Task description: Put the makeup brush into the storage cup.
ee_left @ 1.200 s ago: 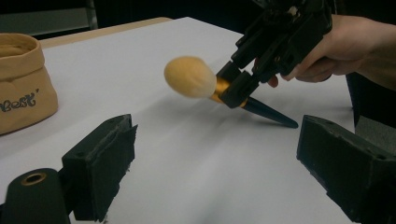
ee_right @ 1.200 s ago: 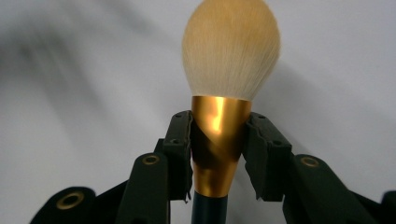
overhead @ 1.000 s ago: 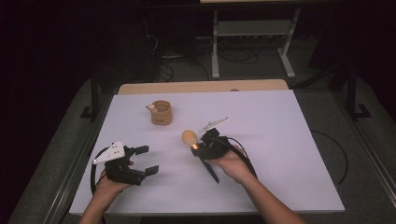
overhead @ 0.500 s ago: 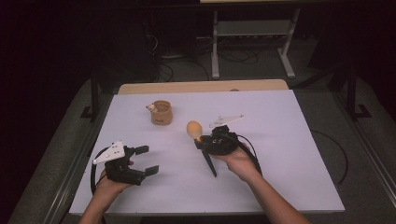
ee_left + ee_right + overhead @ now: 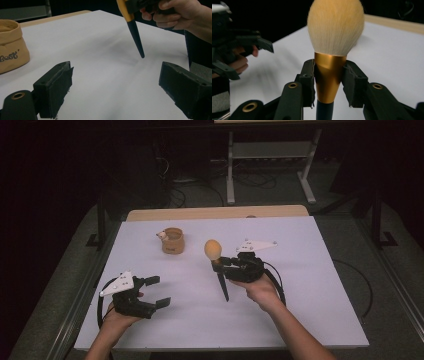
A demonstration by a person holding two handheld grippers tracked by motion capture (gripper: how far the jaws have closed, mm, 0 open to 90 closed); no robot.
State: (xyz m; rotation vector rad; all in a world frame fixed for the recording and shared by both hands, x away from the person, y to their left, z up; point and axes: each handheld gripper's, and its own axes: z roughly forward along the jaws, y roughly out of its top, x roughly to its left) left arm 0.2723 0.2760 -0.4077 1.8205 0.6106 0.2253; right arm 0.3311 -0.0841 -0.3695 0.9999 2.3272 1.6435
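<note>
Gold metal of the brush (image 5: 329, 75) ferrule sits between the two jaws of the right gripper (image 5: 329, 82), whose pads press on it from both sides: the gripper is clamped on the brush. In the right gripper view the dark handle is cut off at the bottom edge, and the blurred left side of that view makes the left gripper (image 5: 242, 50) hard to read.

In the high view the brush (image 5: 216, 265) stands nearly upright above the white table (image 5: 310, 285), bristle head up, dark tapered handle pointing down toward the person; whether the handle tip touches the table cannot be told. The right gripper (image 5: 225, 266) holds it just below the head.

In the left gripper view the bristle head is cut off by the top edge, and the handle (image 5: 136, 37) tip hangs just above the table surface. The left gripper (image 5: 116, 87) has its jaws wide apart with nothing between them, resting near the table's left front area (image 5: 150, 292).

A tan fabric pouch (image 5: 172, 240) stands well apart from both grippers; its printed lettering (image 5: 10, 56) is partly cut off.
</note>
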